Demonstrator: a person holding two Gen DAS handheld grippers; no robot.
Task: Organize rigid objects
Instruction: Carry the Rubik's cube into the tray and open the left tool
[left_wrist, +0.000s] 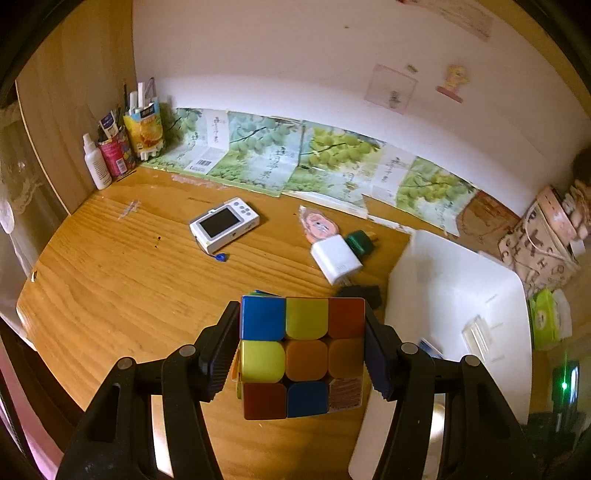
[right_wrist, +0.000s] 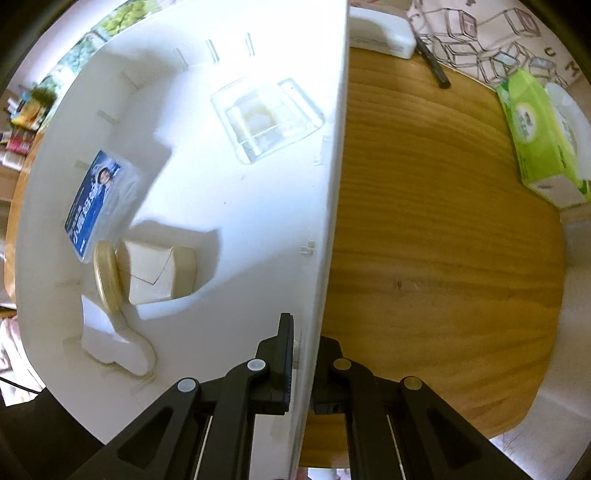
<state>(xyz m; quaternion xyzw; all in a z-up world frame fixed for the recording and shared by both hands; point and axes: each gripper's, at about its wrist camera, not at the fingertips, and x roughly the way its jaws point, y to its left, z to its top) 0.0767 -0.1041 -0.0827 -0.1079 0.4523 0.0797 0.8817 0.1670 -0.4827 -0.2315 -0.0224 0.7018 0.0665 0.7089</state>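
Observation:
My left gripper (left_wrist: 301, 354) is shut on a multicoloured puzzle cube (left_wrist: 301, 356) and holds it above the wooden table. A white bin (left_wrist: 458, 306) stands to its right. On the table beyond lie a white camera (left_wrist: 223, 225), a white charger (left_wrist: 336, 258) and a green plug (left_wrist: 360, 242). My right gripper (right_wrist: 306, 369) is shut on the bin's side wall (right_wrist: 325, 236), one finger inside, one outside. Inside the bin lie a blue card case (right_wrist: 98, 203), a clear plastic box (right_wrist: 267, 118), a round tin (right_wrist: 107, 275) beside a cream box (right_wrist: 159, 273), and a white item (right_wrist: 114, 339).
Cups of pens and a white bottle (left_wrist: 96, 162) stand in the far left corner. Grape-print sheets (left_wrist: 332, 158) lean on the back wall. A patterned bag (left_wrist: 543, 240) and a green tissue pack (right_wrist: 535, 136) sit right of the bin. A black pen (right_wrist: 432, 62) lies on the table.

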